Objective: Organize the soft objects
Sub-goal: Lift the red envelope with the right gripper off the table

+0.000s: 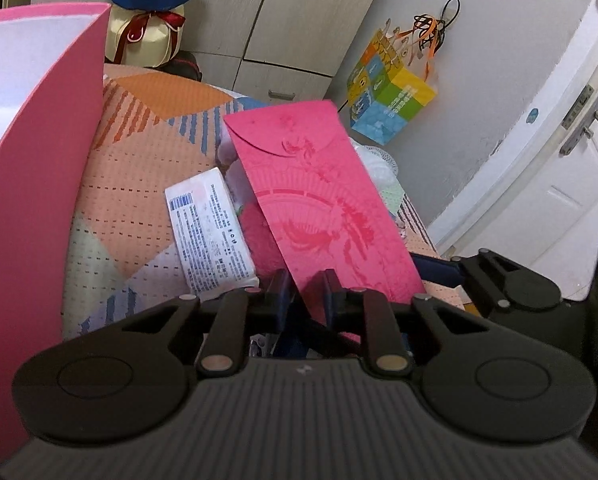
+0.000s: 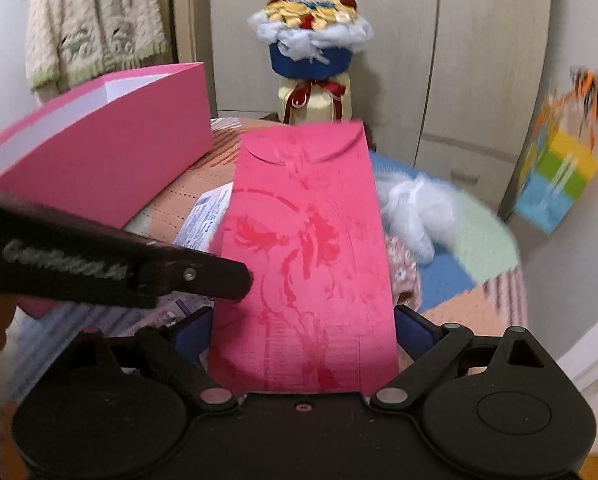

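Note:
A bright pink envelope with a red embossed pattern stands up in the air over a patterned cover. My left gripper is shut on its lower edge; in the right wrist view its black finger reaches in from the left onto the envelope's side. My right gripper has its jaws wide, and the blue pads sit against the envelope's two long edges. A white tissue pack and a fuzzy pink thing lie below.
An open pink box stands at the left. White fluffy stuff lies at the right of the cover. A bouquet stands behind, before wardrobe doors. A colourful bag hangs on the wall beside a white door.

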The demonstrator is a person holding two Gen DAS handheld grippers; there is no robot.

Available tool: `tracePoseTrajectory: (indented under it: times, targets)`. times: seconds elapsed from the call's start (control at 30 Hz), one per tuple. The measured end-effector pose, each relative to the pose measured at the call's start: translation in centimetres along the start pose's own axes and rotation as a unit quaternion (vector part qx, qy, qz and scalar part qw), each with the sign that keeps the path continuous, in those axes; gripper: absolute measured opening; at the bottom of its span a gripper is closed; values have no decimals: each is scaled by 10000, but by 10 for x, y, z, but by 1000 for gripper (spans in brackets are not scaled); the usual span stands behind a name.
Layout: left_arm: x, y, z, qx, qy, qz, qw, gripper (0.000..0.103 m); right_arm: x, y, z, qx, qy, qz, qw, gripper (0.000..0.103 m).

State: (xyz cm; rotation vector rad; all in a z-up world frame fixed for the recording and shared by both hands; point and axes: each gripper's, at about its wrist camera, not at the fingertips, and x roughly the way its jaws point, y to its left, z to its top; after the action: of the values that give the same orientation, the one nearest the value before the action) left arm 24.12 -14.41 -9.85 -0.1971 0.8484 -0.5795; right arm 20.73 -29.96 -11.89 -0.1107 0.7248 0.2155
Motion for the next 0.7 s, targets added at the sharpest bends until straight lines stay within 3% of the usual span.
tracePoseTrajectory:
  times: [0.3,0.57,0.7]
  targets:
    - [-4,10,-2,-453,-162,-362,9982,19,-11,-3,1,226,-196,36,9995,92]
    - [-31,4,-11,-206,-161,-599,9979,22,-37,10,-4,249,-299,-126,9992,92]
    - [-47,3,-18,-27,148,-552,9984,33,-54,25,-10,270,-274,-67,9992,92]
